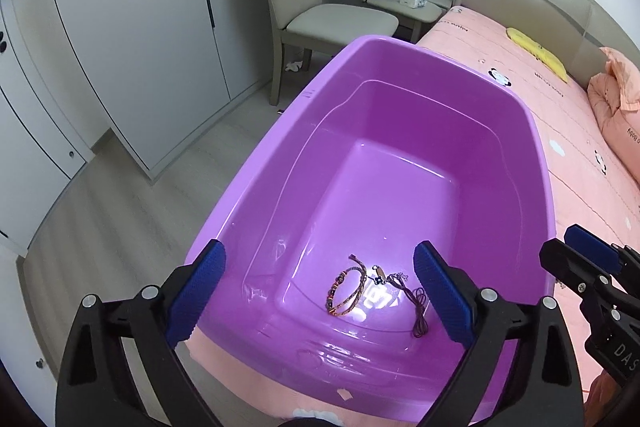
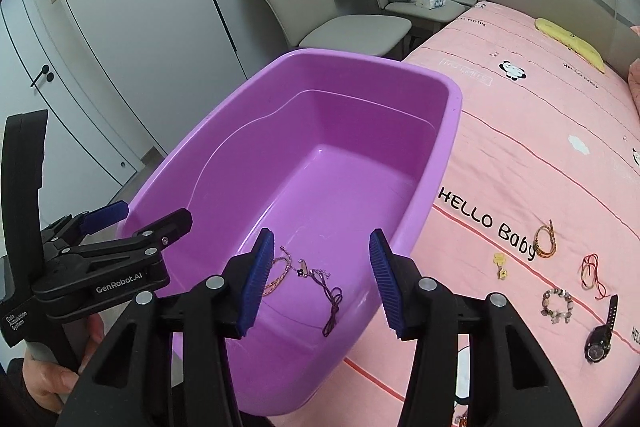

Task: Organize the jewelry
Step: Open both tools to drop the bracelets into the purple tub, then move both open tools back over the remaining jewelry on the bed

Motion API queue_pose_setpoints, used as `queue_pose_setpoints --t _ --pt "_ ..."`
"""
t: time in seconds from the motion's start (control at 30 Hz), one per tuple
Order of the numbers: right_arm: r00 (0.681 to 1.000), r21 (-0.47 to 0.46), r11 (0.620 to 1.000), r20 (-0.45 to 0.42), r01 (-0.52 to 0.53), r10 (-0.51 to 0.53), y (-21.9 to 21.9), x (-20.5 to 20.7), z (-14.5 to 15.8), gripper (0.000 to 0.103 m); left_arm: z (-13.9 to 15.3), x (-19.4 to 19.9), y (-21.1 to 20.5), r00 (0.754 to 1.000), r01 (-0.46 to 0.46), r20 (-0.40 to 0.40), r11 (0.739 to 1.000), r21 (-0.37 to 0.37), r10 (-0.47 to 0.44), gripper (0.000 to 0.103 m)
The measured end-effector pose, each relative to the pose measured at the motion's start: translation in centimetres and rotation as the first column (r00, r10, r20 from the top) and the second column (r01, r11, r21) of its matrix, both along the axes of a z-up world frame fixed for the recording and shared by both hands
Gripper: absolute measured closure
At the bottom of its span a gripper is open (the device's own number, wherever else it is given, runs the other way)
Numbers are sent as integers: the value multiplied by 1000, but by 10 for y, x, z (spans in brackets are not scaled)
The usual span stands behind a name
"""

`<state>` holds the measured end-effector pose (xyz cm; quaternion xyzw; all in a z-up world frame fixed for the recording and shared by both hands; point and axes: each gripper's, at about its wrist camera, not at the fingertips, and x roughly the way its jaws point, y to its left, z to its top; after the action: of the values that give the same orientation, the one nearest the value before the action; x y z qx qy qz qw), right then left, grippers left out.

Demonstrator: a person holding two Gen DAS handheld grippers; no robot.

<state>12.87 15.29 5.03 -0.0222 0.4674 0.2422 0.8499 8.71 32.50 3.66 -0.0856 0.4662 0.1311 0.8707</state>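
A bedroom is showing in the left wrist view, with a pink bedspread (image 1: 576,163) covering the bed and a purple plastic tub (image 1: 280,163) sitting at its near left edge, beside the wooden floor and white wardrobe doors. The left gripper (image 1: 320,291) is hovering over the near end of the tub with its blue-padded fingers spread wide, holding and touching nothing. Between those fingers, on the tub's floor near its near wall, a braided bracelet (image 1: 346,291) is lying beside a dark cord necklace (image 1: 412,297) with a small flower charm. The right gripper (image 1: 588,255) is poking in at the right edge, over the bedspread just beside the tub's right rim; how far apart its fingers stand cannot be told from here. In the right wrist view, the same pink bedspread (image 2: 520,155), printed with pandas and "HELLO Baby", is filling the right side, and the purple tub (image 2: 448,155) is lying left of centre. The right gripper (image 2: 320,283) is hanging above the tub's near right corner, fingers well apart and empty, with the bracelet (image 2: 280,273) and cord necklace (image 2: 330,301) showing between them inside the tub. On the bedspread well to the right of the tub, an orange braided bracelet (image 2: 546,241), a yellow flower charm (image 2: 500,265), a red cord (image 2: 592,273), a beaded bracelet (image 2: 557,306) and a black wristwatch (image 2: 602,331) are lying apart from each other. The left gripper (image 2: 148,223), fingers spread, is reaching over the tub's left rim.
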Motion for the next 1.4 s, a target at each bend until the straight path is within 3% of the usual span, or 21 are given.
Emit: queue_pose_setpoints --t 0.77,1.07,1.4 --pt "996 -25 999 81 47 -45 -43 -45 20 48 24 -35 -42 998 29 49 999 17 -30 8" --pt "987 -1 992 102 126 -125 -84 -67 24 48 28 -52 -77 994 83 62 996 37 -86 8" --pt "974 30 976 59 217 -218 -139 -100 4 48 25 -73 -120 986 151 69 988 19 -152 8"
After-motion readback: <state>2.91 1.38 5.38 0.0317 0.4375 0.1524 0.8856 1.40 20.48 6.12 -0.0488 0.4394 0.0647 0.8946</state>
